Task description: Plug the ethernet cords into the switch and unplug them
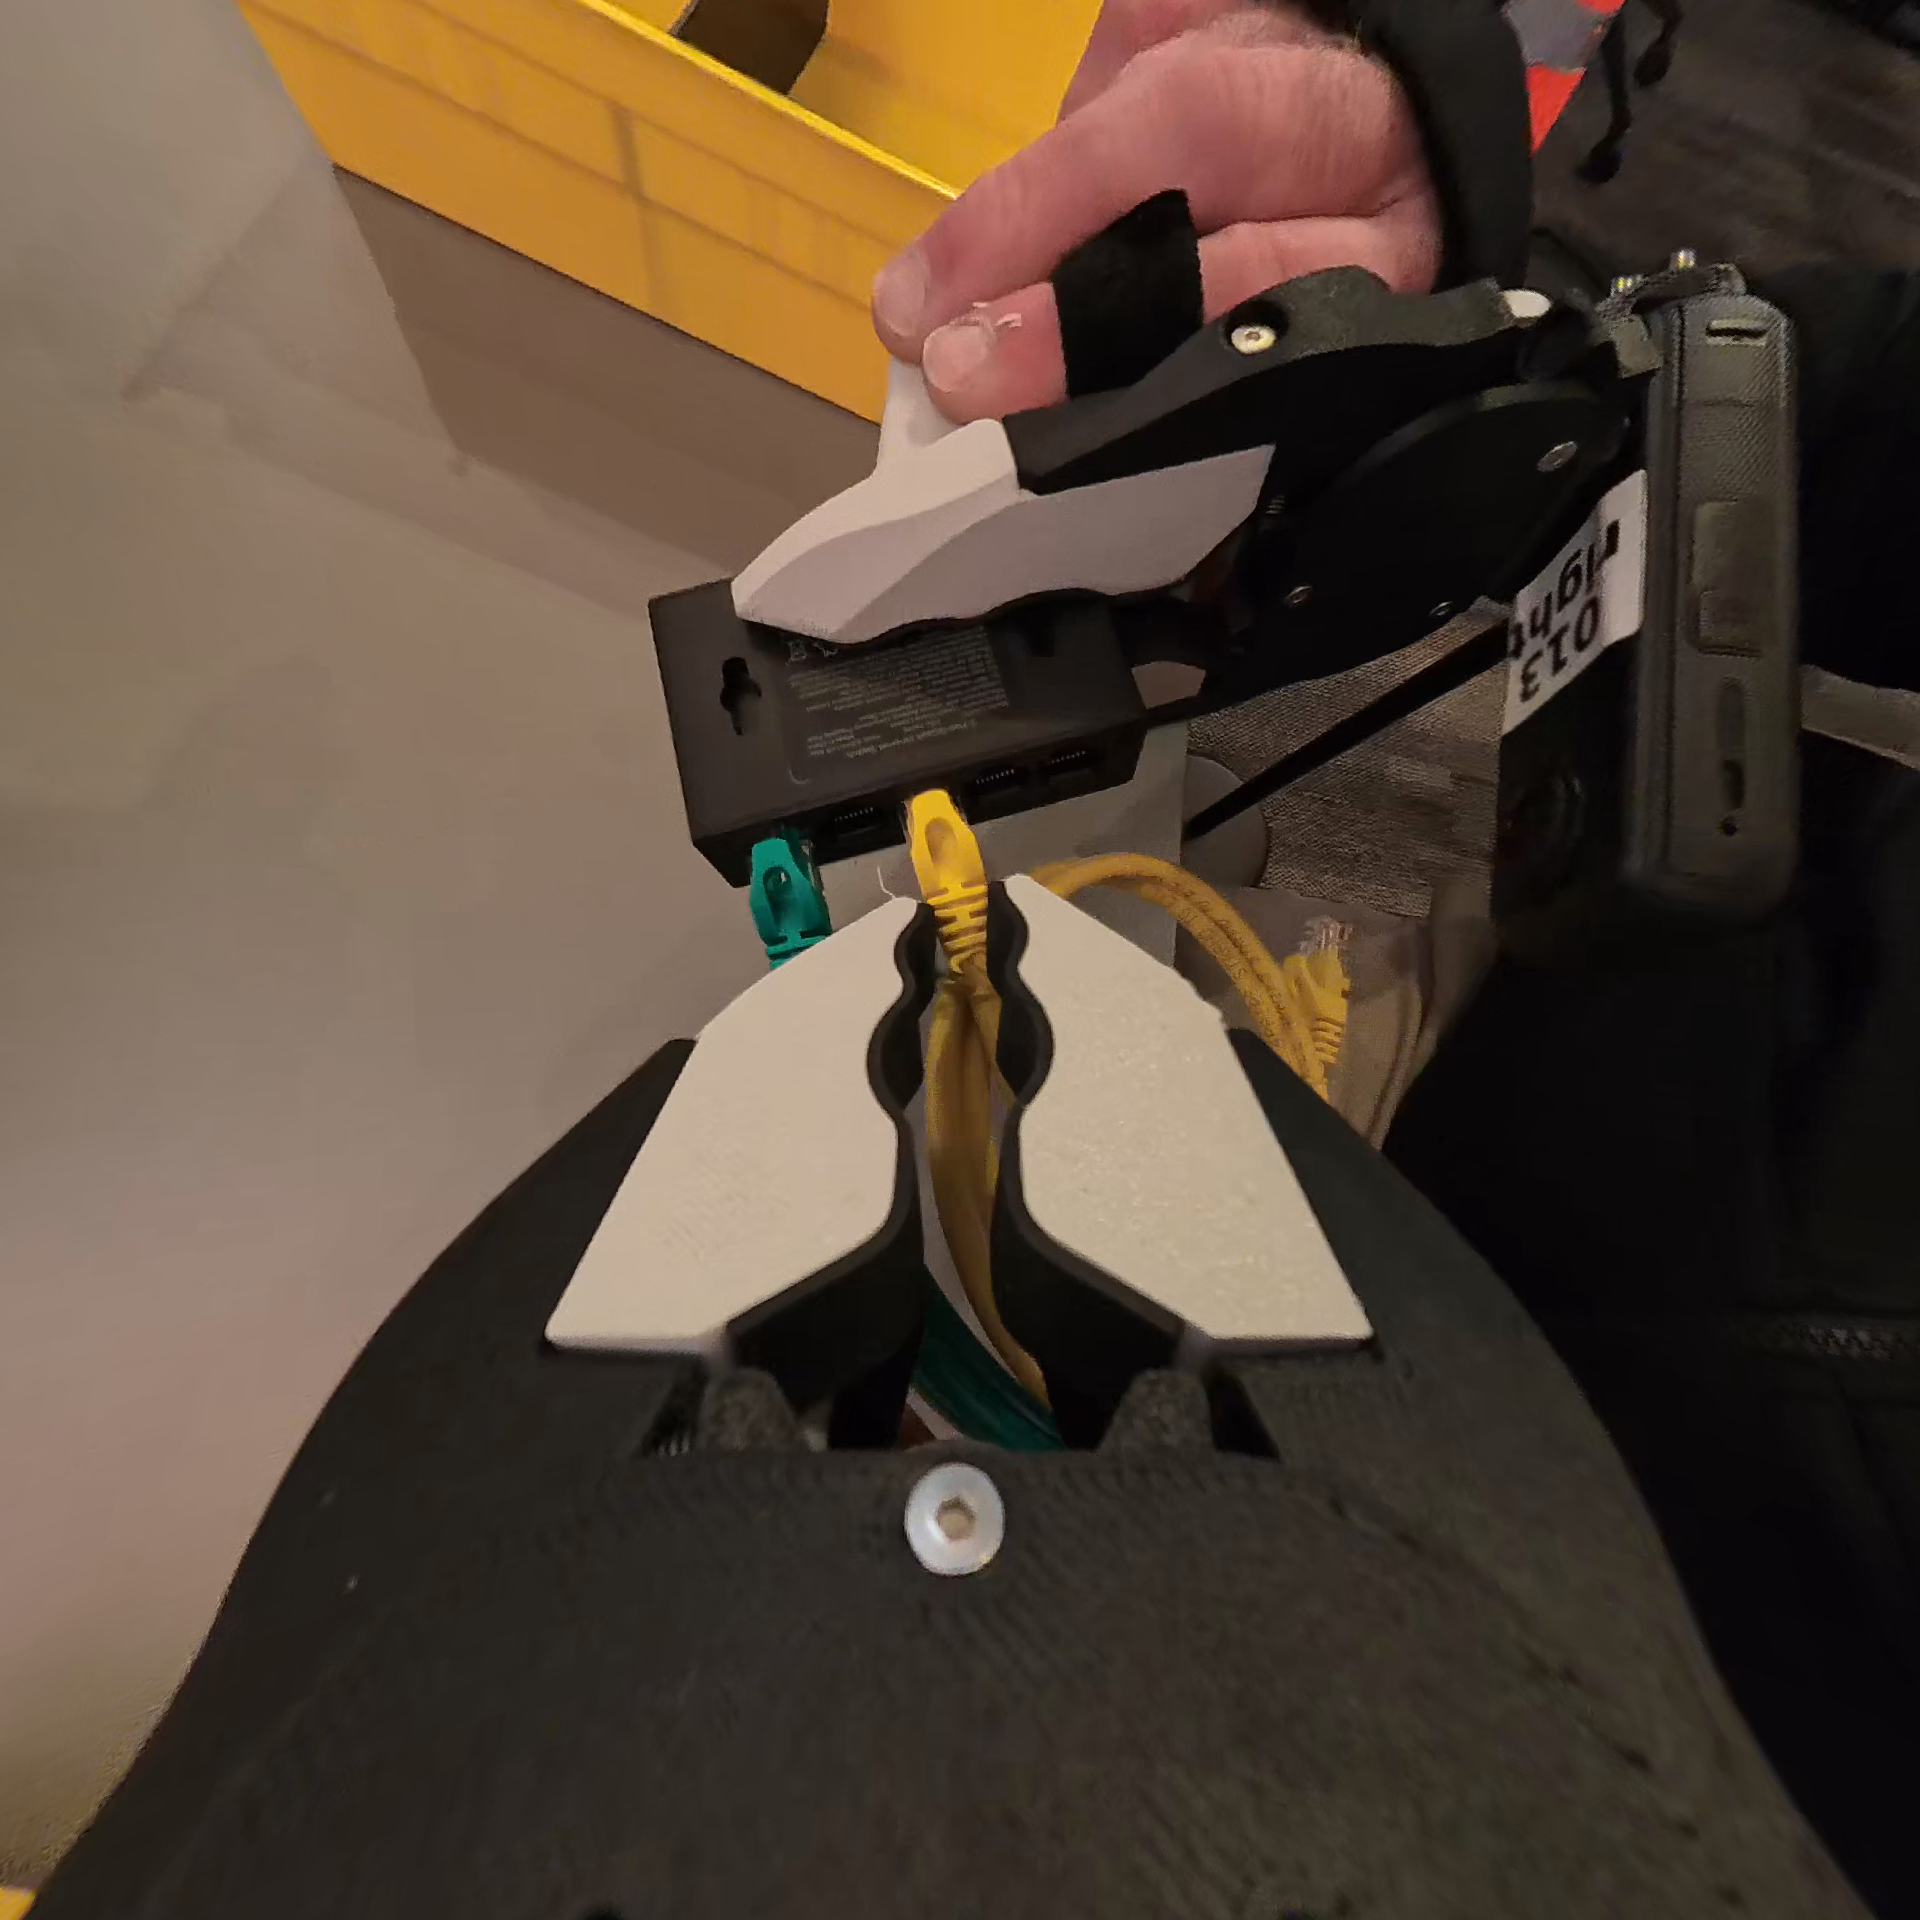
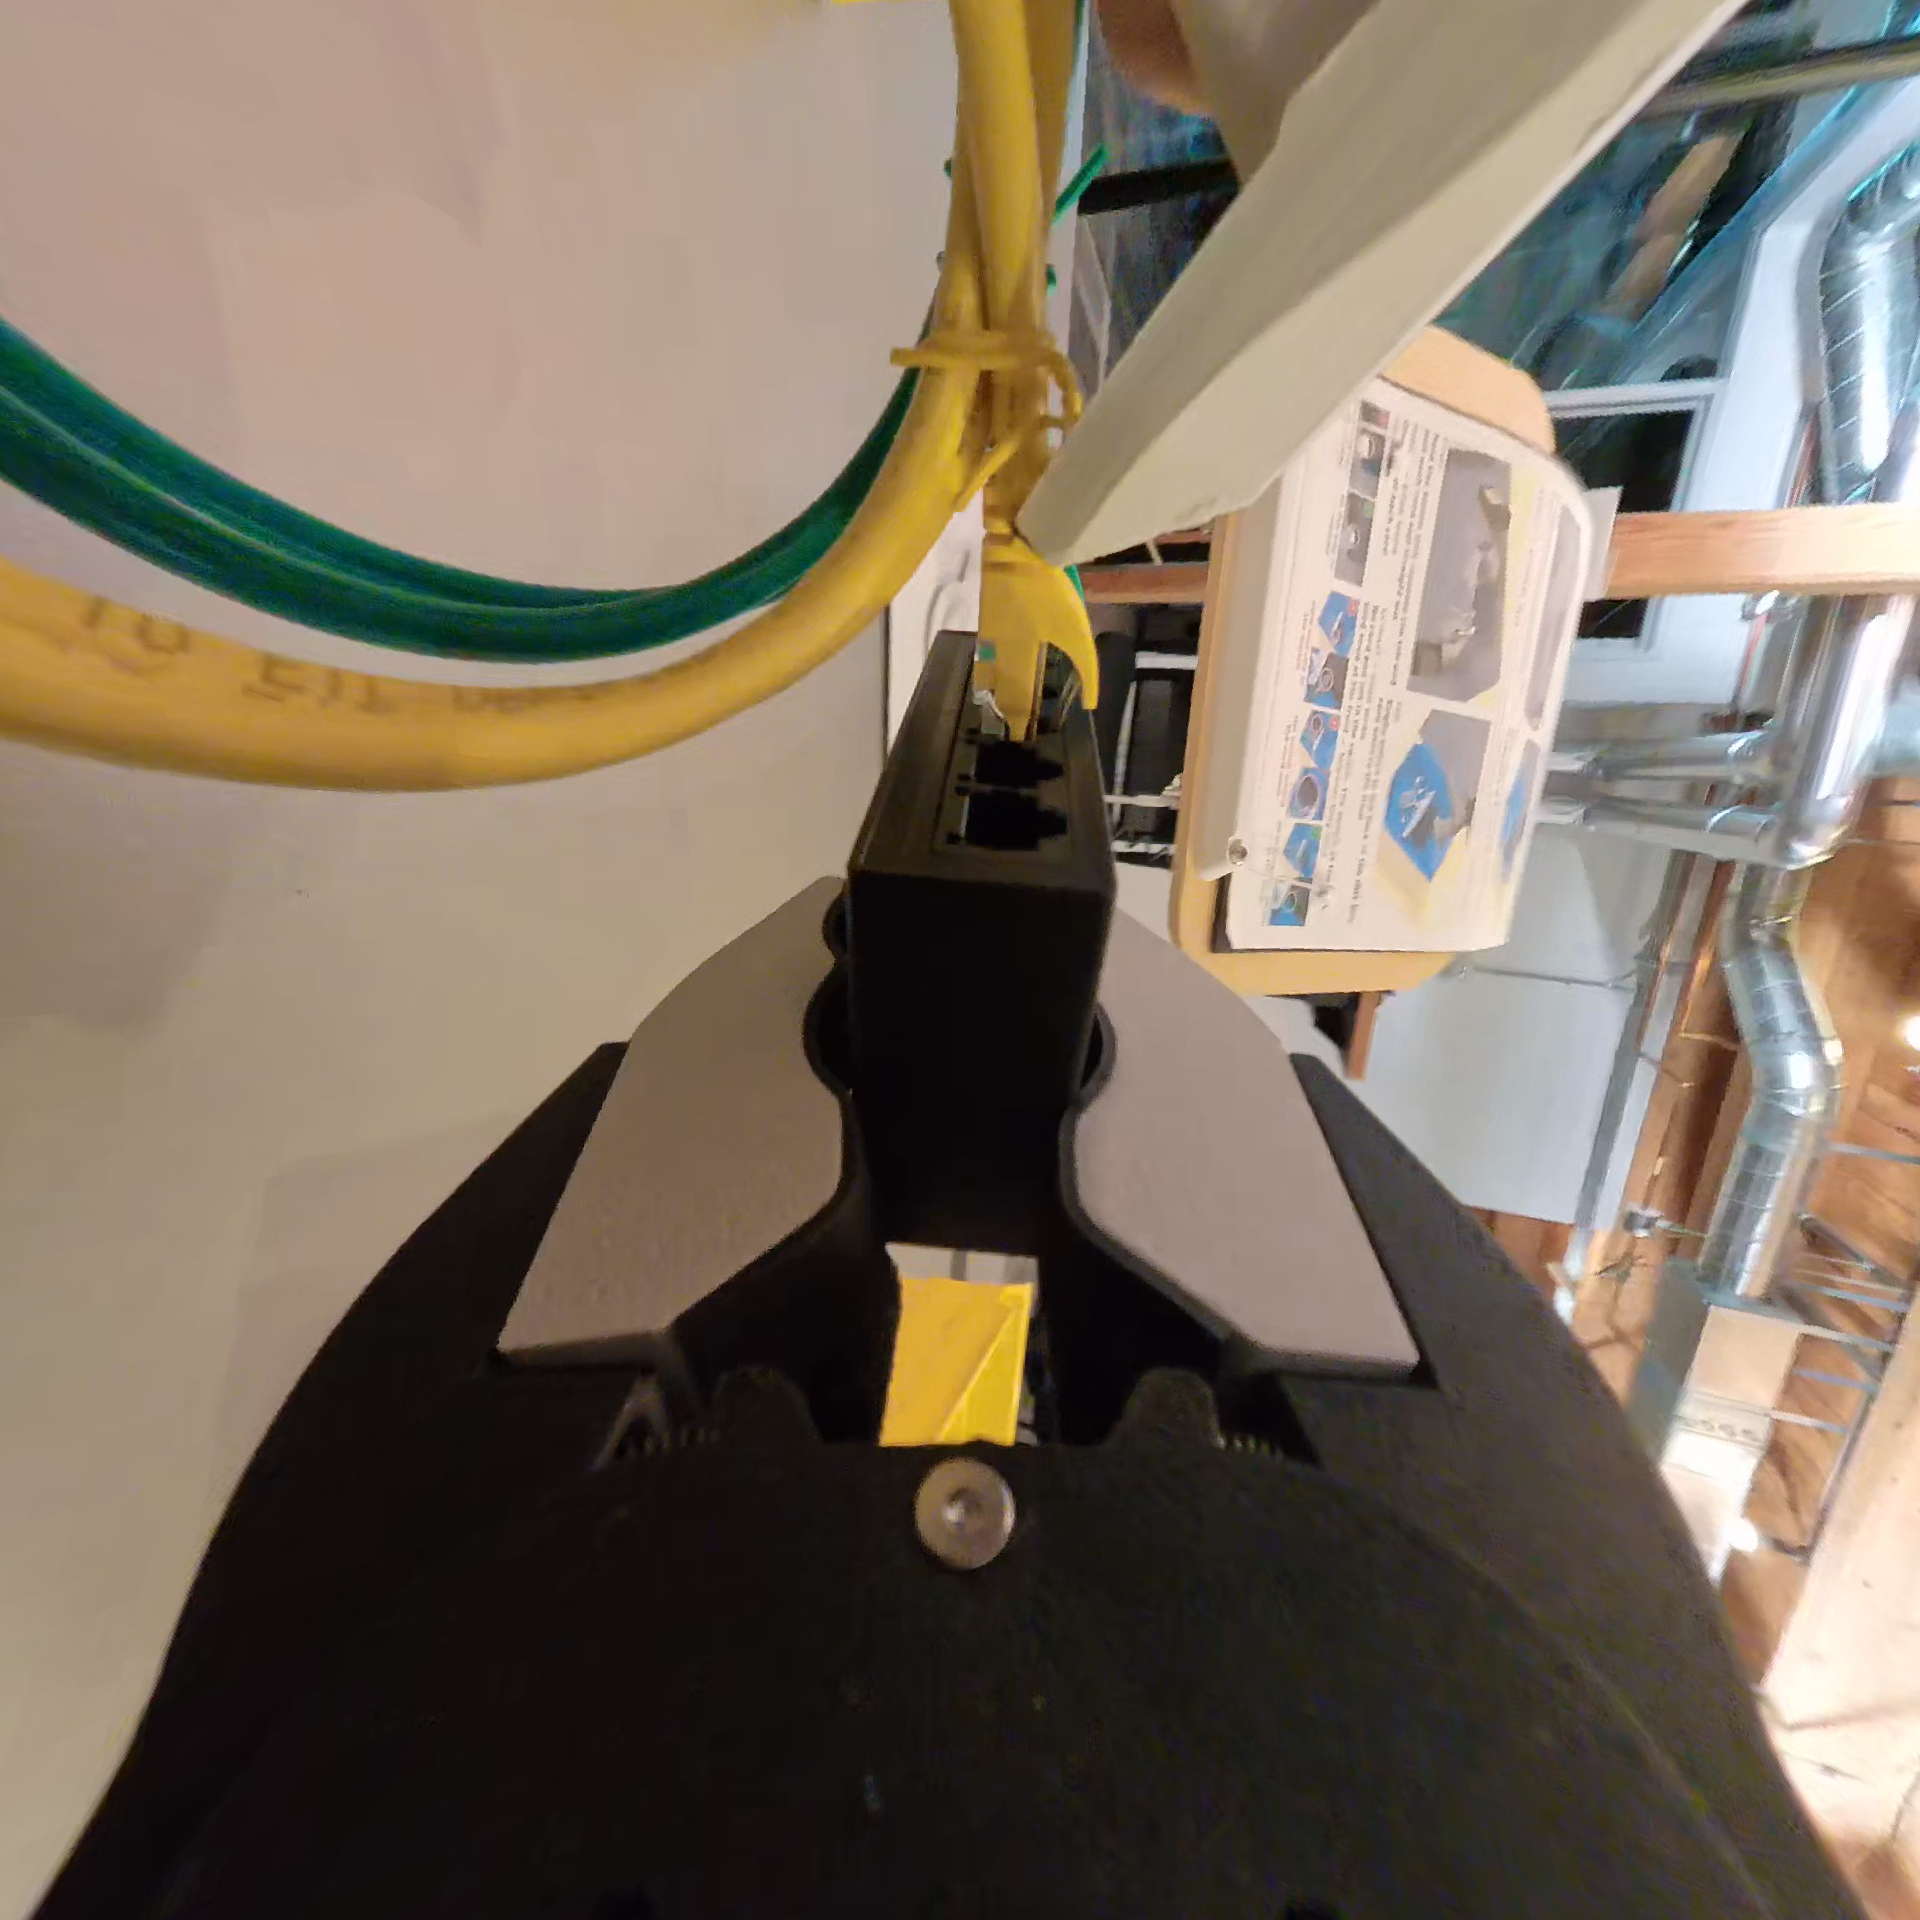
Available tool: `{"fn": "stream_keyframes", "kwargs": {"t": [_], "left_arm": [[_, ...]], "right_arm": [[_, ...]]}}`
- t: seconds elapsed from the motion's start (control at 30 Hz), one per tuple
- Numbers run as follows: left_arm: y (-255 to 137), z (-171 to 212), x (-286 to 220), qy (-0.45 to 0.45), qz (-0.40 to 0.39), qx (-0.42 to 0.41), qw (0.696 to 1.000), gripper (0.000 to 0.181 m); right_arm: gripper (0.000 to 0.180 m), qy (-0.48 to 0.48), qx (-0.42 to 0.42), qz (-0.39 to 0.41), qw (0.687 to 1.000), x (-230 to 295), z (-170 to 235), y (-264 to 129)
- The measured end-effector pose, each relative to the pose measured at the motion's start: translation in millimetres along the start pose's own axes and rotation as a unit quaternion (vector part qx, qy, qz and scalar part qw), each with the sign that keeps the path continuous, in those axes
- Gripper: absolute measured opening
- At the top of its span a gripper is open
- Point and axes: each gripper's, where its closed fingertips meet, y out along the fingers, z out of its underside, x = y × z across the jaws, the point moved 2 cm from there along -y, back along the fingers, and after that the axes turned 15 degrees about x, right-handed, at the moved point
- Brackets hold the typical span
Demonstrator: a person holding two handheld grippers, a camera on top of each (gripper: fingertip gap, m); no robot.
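The black switch (image 1: 894,717) is held in the air, underside toward the left wrist view. My right gripper (image 2: 971,935) is shut on the switch (image 2: 977,997) and clamps its end; it also shows in the left wrist view (image 1: 935,561). My left gripper (image 1: 961,920) is shut on the yellow cord (image 1: 961,1039) just behind its plug (image 1: 940,842), which sits in a middle port. A green cord's plug (image 1: 784,894) sits in the port to its left. Other ports (image 2: 1003,821) are empty. The yellow cord's other plug (image 1: 1317,997) hangs loose at right.
A yellow bin (image 1: 665,156) stands at the back on a pale table (image 1: 260,727). Loops of green cord (image 2: 416,582) and yellow cord (image 2: 468,727) hang at left. A clipboard with a printed sheet (image 2: 1403,665) and metal ducts (image 2: 1787,1039) are at right. A person's hand (image 1: 1195,187) holds the right gripper. Tip to tip, the grippers are about 7 centimeters apart.
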Motion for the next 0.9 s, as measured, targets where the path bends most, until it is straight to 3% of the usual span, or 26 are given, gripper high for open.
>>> {"fn": "stream_keyframes", "kwargs": {"t": [0.17,0.23,0.43,0.53,0.67,0.83,0.9], "left_arm": [[-3,-3,4,0.003,-0.013,-0.013,1.000,0.013],[-12,-5,7,-0.001,-0.030,-0.025,0.999,0.037],[-79,26,23,0.002,-0.142,-0.043,0.989,0.045],[-121,80,53,-0.025,-0.247,0.012,0.969,0.053],[-151,181,79,-0.087,-0.305,0.132,0.939,0.054],[-129,277,91,-0.103,-0.303,0.248,0.914,0.046],[-110,295,90,-0.105,-0.272,0.263,0.920,0.043]], "right_arm": [[0.032,0.042,-0.015,-0.029,0.999,1,2,4],[0.032,0.047,0.005,-0.027,0.999,-1,8,11],[0.031,0.075,0.041,-0.028,0.996,-1,27,24],[0.031,0.082,0.051,-0.039,0.995,3,35,29],[0.031,0.095,0.054,-0.047,0.993,7,38,31],[0.032,0.106,0.050,-0.063,0.991,11,35,31],[0.032,0.111,0.049,-0.067,0.990,11,33,31]]}}
